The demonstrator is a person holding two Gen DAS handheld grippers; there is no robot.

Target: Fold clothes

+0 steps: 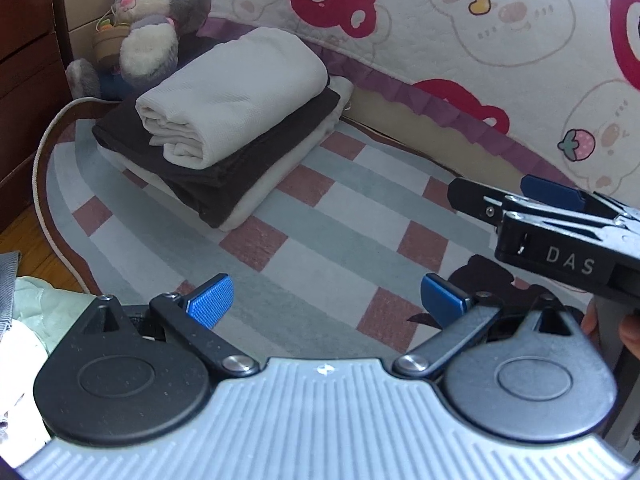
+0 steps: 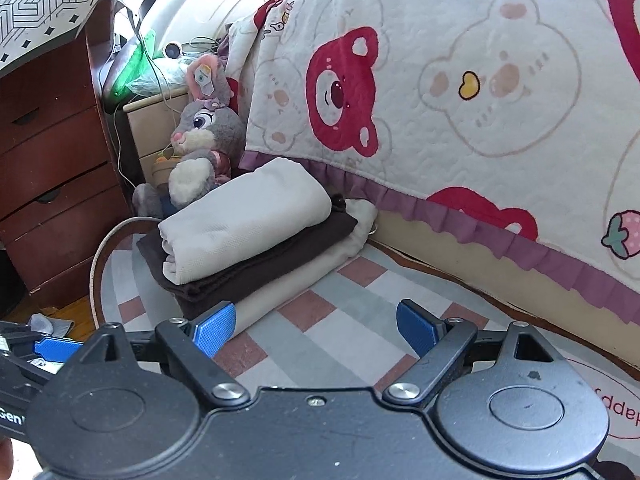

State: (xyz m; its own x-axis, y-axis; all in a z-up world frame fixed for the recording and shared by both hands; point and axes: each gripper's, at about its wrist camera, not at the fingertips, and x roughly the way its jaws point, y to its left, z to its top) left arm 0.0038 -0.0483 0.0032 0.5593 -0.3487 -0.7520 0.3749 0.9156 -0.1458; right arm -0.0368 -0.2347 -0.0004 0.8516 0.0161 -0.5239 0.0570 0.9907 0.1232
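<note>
A stack of folded clothes sits on the checked rug (image 1: pixel 320 216) beside the bed. On top lies a cream folded garment (image 1: pixel 236 92) (image 2: pixel 244 216), under it a dark brown one (image 1: pixel 240 160) (image 2: pixel 256 268), and a pale one (image 1: pixel 280 164) (image 2: pixel 296 280) at the bottom. My left gripper (image 1: pixel 326 304) hovers open over bare rug in front of the stack, nothing between its blue pads. My right gripper (image 2: pixel 316 330) is open too, empty, its left pad just in front of the stack's near corner. It also shows at the right in the left wrist view (image 1: pixel 520 196).
A bed with a bear-print quilt (image 2: pixel 460 100) runs along the right. A grey plush rabbit (image 2: pixel 204 144) sits behind the stack, next to a wooden drawer unit (image 2: pixel 52 160). Pale green unfolded clothing (image 1: pixel 36 304) lies at the left edge.
</note>
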